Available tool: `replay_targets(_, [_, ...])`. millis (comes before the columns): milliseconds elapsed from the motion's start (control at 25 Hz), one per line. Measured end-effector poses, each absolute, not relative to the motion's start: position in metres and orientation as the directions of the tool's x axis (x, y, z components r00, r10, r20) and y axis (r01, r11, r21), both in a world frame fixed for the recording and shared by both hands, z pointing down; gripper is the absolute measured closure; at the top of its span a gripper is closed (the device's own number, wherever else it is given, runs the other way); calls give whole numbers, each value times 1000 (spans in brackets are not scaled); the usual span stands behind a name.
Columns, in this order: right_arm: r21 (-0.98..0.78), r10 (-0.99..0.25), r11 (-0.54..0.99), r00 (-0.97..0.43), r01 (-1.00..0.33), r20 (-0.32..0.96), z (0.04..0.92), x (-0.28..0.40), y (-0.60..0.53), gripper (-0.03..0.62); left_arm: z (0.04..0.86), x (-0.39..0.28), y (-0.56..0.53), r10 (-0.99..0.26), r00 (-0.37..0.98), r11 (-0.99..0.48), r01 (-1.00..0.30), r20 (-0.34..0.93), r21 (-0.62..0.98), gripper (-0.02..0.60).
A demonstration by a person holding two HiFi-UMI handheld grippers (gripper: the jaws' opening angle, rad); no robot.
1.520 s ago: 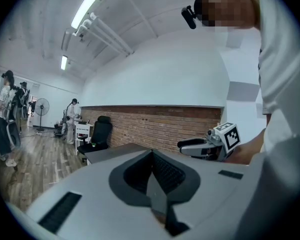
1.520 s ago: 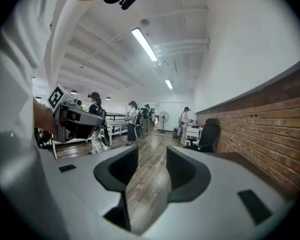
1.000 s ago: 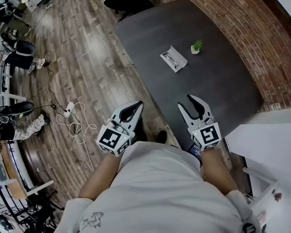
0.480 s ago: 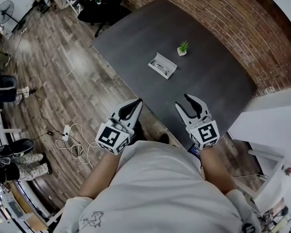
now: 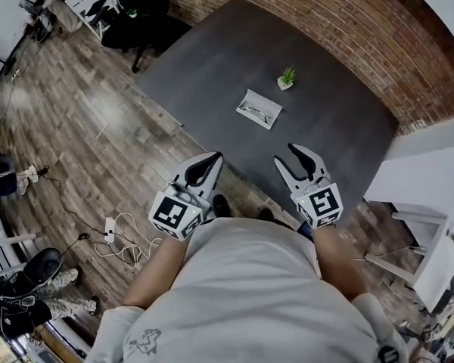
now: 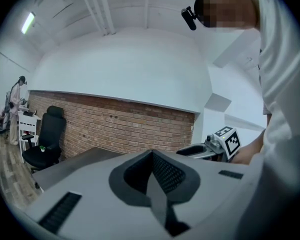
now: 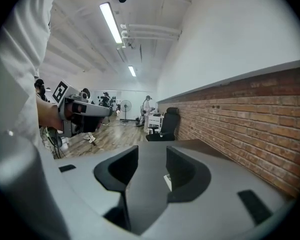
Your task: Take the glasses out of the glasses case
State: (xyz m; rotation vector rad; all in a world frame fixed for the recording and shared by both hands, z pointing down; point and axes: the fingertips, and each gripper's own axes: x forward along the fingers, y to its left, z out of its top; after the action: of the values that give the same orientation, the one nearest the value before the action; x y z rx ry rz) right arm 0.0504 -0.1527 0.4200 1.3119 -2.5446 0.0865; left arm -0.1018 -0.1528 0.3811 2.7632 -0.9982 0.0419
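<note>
Hangs back from the glasses case (image 5: 273,115) at twelve o'clock, glasses (image 5: 255,111) unlifted, left claw (image 5: 214,159) clenched, right claw (image 5: 284,156) released.

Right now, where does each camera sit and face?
Head view: on the head, steeply down at dark grey table, open white glasses case, forearms.
Left gripper view: along shut left claw toward red brick wall; white shirt right.
Right gripper view: along open right claw down the table; shirt left.
Shared: each shows the other claw.

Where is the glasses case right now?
In the head view, the white glasses case lies near the middle of the dark table, just left of the small potted plant and on the person's side of it.
</note>
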Motion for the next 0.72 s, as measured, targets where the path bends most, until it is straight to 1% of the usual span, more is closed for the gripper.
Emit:
replay_targets(360, [102, -794, 566, -509, -818, 332, 437, 18, -173, 413, 398, -133, -176, -580, 808, -779, -588, 106, 219, 571])
replay_targets(720, [114, -748, 607, -517, -787, 416, 469, 18, -211, 413, 416, -134, -203, -574, 805, -772, -593, 152, 228, 571])
